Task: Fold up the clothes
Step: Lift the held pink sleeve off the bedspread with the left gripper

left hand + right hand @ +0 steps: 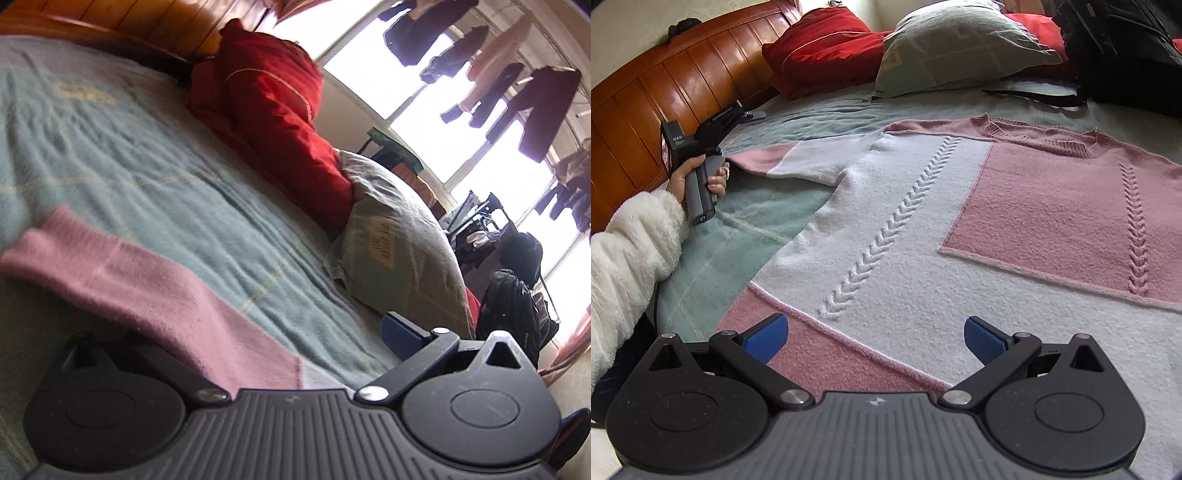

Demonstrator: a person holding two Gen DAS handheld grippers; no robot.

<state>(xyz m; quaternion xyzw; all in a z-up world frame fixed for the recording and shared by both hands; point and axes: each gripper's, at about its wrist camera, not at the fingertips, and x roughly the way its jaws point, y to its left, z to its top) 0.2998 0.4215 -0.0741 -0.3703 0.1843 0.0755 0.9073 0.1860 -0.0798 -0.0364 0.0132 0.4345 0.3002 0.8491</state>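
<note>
A pink and white knit sweater [923, 229] with braided cable lines lies flat on the bed, its neckline [1041, 136] at the far side. My right gripper [875, 339] is open, just above the hem, with its blue fingers [768, 338] spread over the pink and white bands. My left gripper [255, 332] is open at the sweater's left sleeve [122, 269]. The pink sleeve lies across it and hides the left finger; the right blue finger [402, 332] shows. In the right wrist view, a hand [683, 177] in a fluffy white sleeve holds that tool by the sleeve cuff [753, 158].
A teal blanket [147, 158] covers the bed. Red cushions [820, 48] and a grey-green pillow [960, 44] lie at the far side, beside a black backpack [1126, 48]. A wooden headboard [665, 92] runs along the left. Clothes hang by the window [480, 74].
</note>
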